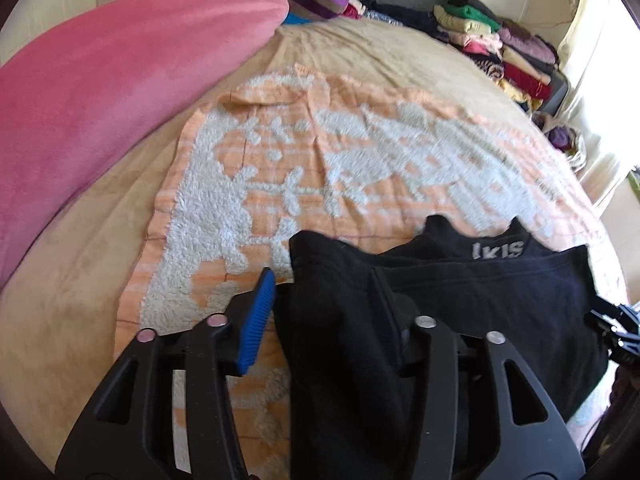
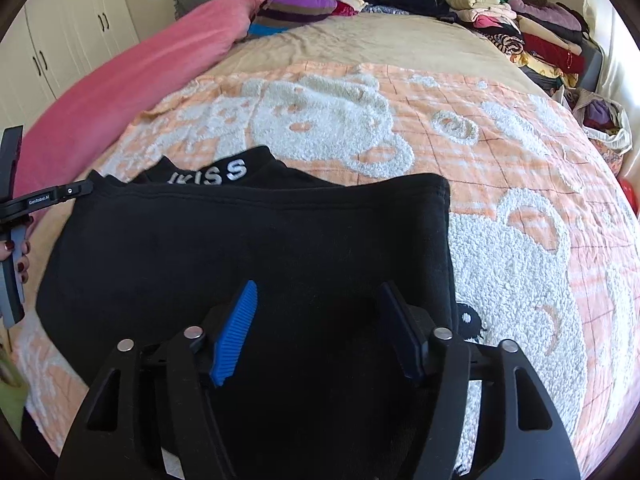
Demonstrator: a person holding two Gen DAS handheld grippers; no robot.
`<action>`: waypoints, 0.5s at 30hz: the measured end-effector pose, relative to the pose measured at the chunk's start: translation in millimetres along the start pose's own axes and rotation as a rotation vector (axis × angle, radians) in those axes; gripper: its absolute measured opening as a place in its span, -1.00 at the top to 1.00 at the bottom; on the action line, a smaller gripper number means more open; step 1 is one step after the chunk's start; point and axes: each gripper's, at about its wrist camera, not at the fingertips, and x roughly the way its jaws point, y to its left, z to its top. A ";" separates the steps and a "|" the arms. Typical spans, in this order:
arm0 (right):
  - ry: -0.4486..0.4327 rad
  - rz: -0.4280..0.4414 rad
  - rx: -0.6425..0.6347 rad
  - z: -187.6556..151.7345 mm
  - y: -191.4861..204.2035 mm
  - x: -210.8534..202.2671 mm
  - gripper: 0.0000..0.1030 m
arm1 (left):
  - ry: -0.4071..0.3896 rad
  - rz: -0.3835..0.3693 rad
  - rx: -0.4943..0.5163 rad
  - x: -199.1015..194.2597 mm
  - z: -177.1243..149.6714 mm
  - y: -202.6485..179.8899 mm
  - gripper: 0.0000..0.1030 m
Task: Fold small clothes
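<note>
A small black garment (image 1: 460, 292) with white letters on its waistband lies on the orange-and-white towel (image 1: 280, 168) spread on the bed; it also shows in the right wrist view (image 2: 240, 248). My left gripper (image 1: 324, 280) is open, its blue-padded fingers astride the garment's left edge. My right gripper (image 2: 318, 292) is open over the garment's near right part, with cloth between the fingers. The left gripper's body (image 2: 16, 208) shows at the left edge of the right wrist view.
A pink blanket (image 1: 100, 92) lies along the left of the bed. A striped pillow (image 2: 292, 8) and stacks of folded clothes (image 2: 532, 36) sit at the far end and right side. White cupboards (image 2: 68, 28) stand at the left.
</note>
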 end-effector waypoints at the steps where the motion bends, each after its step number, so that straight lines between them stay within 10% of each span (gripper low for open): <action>1: -0.009 0.007 0.007 -0.7 -0.7 -4.4 -0.37 | -0.006 0.003 0.002 -4.1 0.6 -2.0 0.04; 15: -0.165 0.056 0.011 -7.5 8.0 -67.3 -0.82 | -0.102 0.003 0.071 -67.8 -11.5 -42.8 -0.68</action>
